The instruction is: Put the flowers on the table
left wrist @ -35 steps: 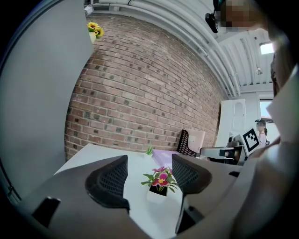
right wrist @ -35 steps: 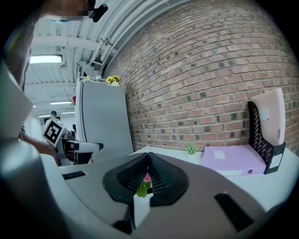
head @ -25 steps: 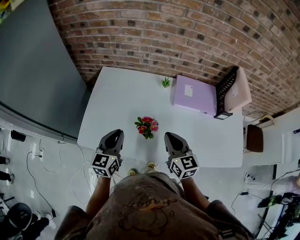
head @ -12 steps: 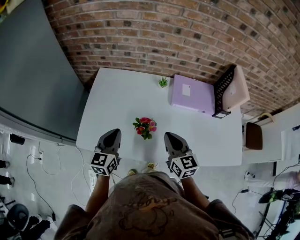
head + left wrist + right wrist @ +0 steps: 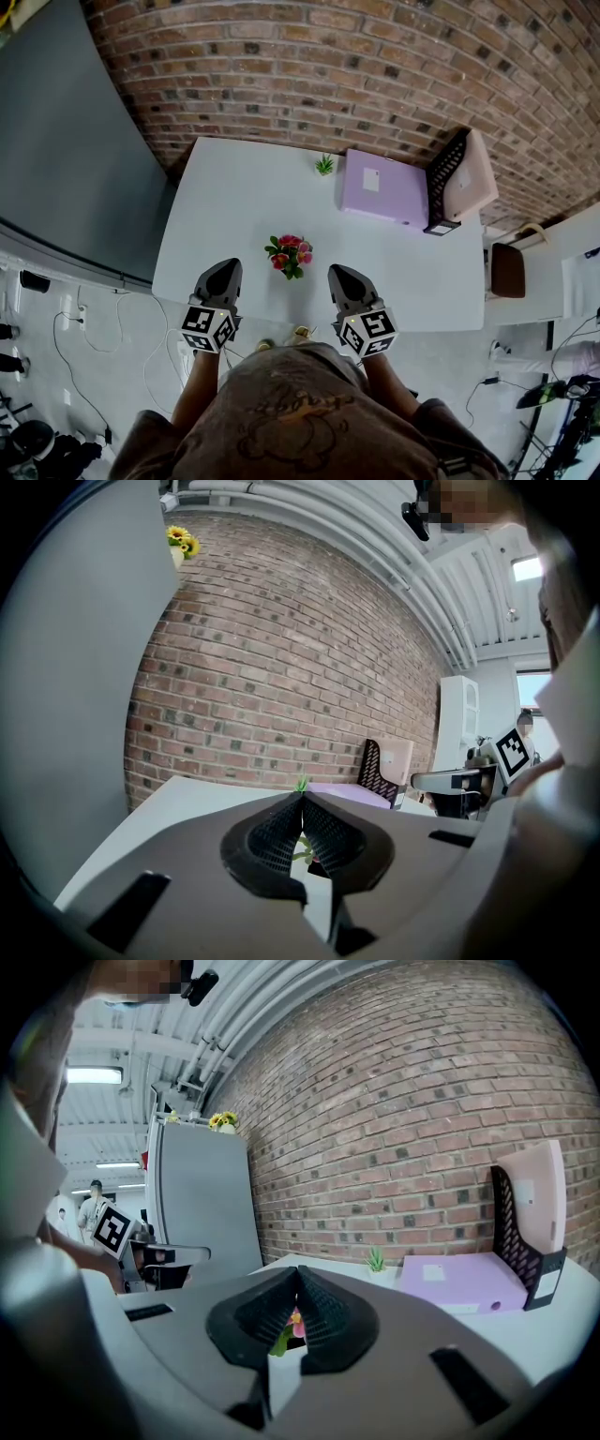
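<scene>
A small bunch of pink and red flowers (image 5: 291,254) with green leaves lies on the white table (image 5: 234,206), near its front middle. My left gripper (image 5: 223,277) hovers over the table's front edge to the left of the flowers, its jaws shut with nothing in them. To the right of the flowers my right gripper (image 5: 339,279) is also shut and empty. In the right gripper view the flowers (image 5: 293,1324) peek through the slit behind the closed tips. A green stem (image 5: 302,852) shows the same way in the left gripper view.
A lilac box (image 5: 384,188) lies at the table's back right, with a black and pink file holder (image 5: 461,178) beside it. A tiny green plant (image 5: 324,165) stands at the back middle. A brick wall (image 5: 356,75) runs behind the table. Cables (image 5: 84,323) lie on the floor at left.
The left gripper drew back slightly toward the table's front edge and its jaws closed fully. The view shifted a little; flowers and right gripper stay put.
</scene>
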### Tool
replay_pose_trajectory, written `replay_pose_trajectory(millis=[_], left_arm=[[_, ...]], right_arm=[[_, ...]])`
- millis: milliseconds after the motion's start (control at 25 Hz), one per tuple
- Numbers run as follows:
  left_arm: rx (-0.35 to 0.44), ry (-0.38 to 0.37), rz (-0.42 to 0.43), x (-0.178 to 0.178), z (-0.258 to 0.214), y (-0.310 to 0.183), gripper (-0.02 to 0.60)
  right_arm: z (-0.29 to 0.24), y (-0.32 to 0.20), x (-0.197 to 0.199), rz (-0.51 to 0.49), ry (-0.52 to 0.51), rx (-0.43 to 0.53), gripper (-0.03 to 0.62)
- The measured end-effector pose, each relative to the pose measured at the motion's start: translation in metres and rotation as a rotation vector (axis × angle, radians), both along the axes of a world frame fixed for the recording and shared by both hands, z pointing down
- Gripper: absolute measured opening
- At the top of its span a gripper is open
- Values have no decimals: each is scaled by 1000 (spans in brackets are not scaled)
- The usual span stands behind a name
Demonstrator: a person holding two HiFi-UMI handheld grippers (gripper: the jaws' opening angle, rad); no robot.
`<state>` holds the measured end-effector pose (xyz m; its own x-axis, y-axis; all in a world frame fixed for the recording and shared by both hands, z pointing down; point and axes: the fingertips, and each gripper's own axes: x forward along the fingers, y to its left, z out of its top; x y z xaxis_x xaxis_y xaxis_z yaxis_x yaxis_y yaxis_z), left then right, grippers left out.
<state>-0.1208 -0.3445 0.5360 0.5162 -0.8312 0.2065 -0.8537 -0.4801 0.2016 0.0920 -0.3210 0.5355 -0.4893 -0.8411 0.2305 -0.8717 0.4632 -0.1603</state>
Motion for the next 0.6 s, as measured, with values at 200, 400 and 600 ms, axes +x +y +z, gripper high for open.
replay_pose_trajectory(millis=[200,400,600], left_arm=[[5,-13,-1,3,-1,3,23],[10,-27,3,3,3,6,23],[-9,-7,6,6,-1,11,23]], right_arm=[[0,3,2,0,1,0,3],[1,6,2,2,-3,-2,3],[1,10,1,1,-7,-9,3]])
